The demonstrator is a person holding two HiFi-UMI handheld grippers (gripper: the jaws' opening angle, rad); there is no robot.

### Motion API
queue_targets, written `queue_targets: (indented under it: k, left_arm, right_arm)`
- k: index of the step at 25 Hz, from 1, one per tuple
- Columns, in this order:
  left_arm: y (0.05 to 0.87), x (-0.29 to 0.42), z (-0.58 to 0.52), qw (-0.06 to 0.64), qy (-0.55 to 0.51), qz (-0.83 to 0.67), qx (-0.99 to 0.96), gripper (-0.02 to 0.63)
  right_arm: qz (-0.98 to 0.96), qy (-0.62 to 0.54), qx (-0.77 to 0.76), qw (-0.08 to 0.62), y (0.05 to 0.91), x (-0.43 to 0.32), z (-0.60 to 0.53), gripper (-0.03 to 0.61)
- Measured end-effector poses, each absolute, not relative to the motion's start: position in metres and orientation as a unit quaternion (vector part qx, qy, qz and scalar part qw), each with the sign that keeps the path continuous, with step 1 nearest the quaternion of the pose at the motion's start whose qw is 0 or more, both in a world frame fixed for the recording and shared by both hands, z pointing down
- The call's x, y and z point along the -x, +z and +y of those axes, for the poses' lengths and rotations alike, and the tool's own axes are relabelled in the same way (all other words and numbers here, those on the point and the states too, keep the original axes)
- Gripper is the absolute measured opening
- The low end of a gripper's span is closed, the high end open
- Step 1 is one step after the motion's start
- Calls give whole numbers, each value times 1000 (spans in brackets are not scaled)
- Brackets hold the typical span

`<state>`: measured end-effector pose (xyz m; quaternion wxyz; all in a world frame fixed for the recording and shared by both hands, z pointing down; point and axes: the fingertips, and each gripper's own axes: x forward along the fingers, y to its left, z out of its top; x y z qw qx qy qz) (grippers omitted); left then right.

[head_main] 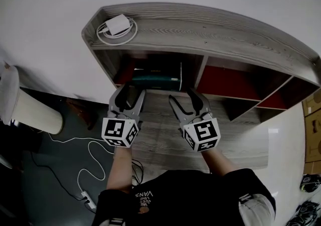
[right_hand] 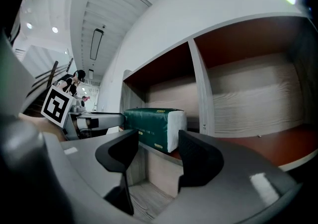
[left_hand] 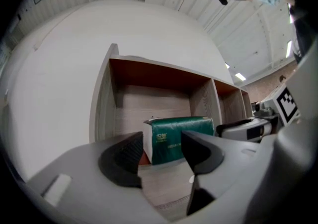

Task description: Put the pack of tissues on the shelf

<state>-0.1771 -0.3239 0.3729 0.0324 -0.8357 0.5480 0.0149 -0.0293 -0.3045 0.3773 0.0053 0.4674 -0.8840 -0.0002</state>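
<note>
Pack of tissues (head_main: 156, 77): lying in leftmost shelf (head_main: 210, 32) compartment, free of both tools
Left gripper (head_main: 129, 95): jaws apart, empty
Right gripper (head_main: 183, 100): jaws apart, empty

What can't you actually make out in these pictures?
- Pack: in the head view it sits mostly in shadow under the shelf top. In the left gripper view its lower right part is behind a jaw of the left gripper, and its print is too small to read.
- Shelf's right end: cut off by the head view's edge.
- White adapter on top: head view, too small to tell its make.
</note>
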Motion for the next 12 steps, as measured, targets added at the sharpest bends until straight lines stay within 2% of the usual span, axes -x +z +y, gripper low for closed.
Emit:
queue_targets:
  k: [2, 4, 7, 12]
  left_arm:
    - [372, 181, -318, 36, 14, 554, 831, 287]
    - [372, 181, -313, 38, 14, 555, 831, 286]
    - [370, 176, -307, 42, 14, 548, 836, 228]
    - [374, 163, -307, 45, -7, 539, 841, 115]
  right_arm:
    - [-886, -3, -464, 1, 375, 32, -303, 256]
    - [-887, -5, -462, -3, 373, 34, -301, 182]
    - [-888, -7, -459, -4, 371, 37, -300, 133]
    - [-887, -11, -462, -5, 366, 38, -301, 5]
